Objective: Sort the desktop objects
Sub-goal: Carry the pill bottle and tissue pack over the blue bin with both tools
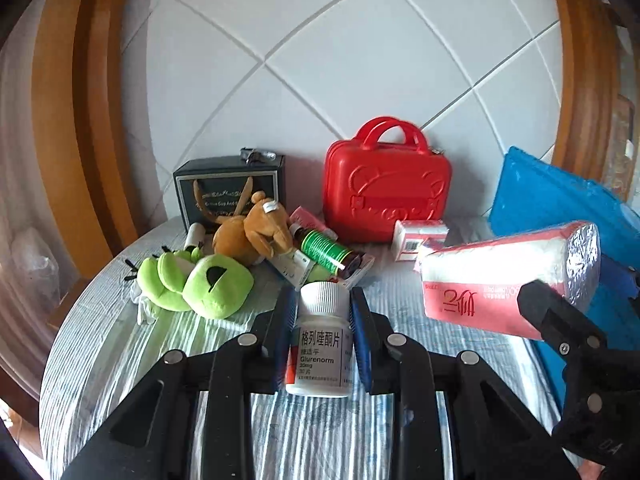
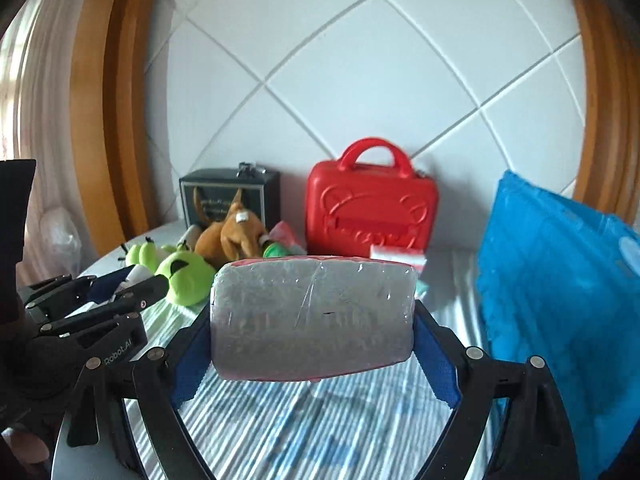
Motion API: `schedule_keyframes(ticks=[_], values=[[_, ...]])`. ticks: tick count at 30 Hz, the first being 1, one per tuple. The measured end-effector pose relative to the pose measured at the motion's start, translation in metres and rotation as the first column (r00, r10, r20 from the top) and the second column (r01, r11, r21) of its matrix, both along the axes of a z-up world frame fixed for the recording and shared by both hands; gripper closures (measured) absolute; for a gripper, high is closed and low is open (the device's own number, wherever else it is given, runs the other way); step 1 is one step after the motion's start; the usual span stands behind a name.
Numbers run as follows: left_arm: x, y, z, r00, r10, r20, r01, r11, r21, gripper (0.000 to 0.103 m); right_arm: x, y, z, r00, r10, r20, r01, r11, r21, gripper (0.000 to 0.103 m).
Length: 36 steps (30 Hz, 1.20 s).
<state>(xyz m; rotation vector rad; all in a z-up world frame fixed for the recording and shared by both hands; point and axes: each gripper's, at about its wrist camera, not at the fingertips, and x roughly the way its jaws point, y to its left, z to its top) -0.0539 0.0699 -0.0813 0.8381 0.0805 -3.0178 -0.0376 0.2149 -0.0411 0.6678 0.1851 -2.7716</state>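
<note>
Desktop objects lie clustered toward the far edge of a round table [image 1: 100,344] covered with a striped cloth, against a white tiled wall [image 1: 340,48]. Left gripper [image 1: 322,320]: its blue-padded fingers [image 1: 282,332] are clamped on a white pill bottle [image 1: 320,344], held upright above the cloth with its ribbed cap pointing away from the camera. Right gripper [image 2: 316,336]: its fingers [image 2: 434,364] stand wide on either side of a wrapped tissue pack [image 2: 314,316], pressing its two ends; the pack is raised off the table and its clear-film face fills the middle of the right wrist view. In the left wrist view the same pack [image 1: 508,276] appears near the right edge, red and white, with one black finger of the right gripper in front of it.

At the far edge stand a red toy suitcase [image 1: 384,192] and, to its left, a dark gift box [image 1: 228,188]. In front of the box lie a brown plush animal [image 1: 256,232] and green plush slippers [image 1: 200,280], touching each other. A green-labelled bottle [image 1: 326,250] lies on its side atop flat packets between the plush and the suitcase. A small red-and-white carton [image 1: 418,236] sits just in front of the suitcase. A blue plastic bag [image 1: 560,208] occupies the right edge.
</note>
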Motion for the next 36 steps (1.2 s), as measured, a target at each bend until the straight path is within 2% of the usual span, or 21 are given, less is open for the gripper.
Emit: schedule_keyframes(ticks=[4,10,16,19,23,27,31,36], values=[[0.025,0.026,0.034,0.995,-0.074,-0.063,0.075,0.997,0.009,0.076,0.043,0.026,0.044,0.992,-0.087,-0.087,0.085,0.996,-0.018,0.013],[0.055,0.093,0.075,0.971,-0.189,-0.145,0.193,0.981,0.009,0.076,0.096,0.088,0.101,0.961,-0.206,-0.186,0.194,0.978,-0.080,0.013],[0.083,0.190,0.106,0.939,-0.267,-0.219,0.274,0.962,0.002,0.076,0.129,0.173,0.132,0.915,-0.304,-0.265,0.287,0.953,-0.101,0.013],[0.093,0.246,0.116,0.931,-0.287,-0.225,0.297,0.955,0.011,0.076,0.137,0.226,0.139,0.902,-0.329,-0.280,0.314,0.944,-0.099,0.013],[0.096,0.325,0.117,0.932,-0.314,-0.182,0.319,0.948,-0.001,0.076,0.140,0.300,0.140,0.888,-0.357,-0.288,0.349,0.934,-0.082,0.013],[0.093,0.384,0.106,0.944,-0.321,-0.077,0.322,0.947,-0.010,0.076,0.123,0.365,0.124,0.890,-0.386,-0.242,0.386,0.921,-0.053,0.013],[0.081,0.409,0.089,0.957,-0.289,0.026,0.290,0.957,-0.025,0.076,0.101,0.415,0.096,0.899,-0.408,-0.158,0.406,0.913,-0.048,0.013],[0.065,0.427,0.072,0.957,-0.258,0.136,0.263,0.965,-0.024,0.076,0.085,0.441,0.061,0.923,-0.378,-0.069,0.378,0.926,-0.025,0.013]])
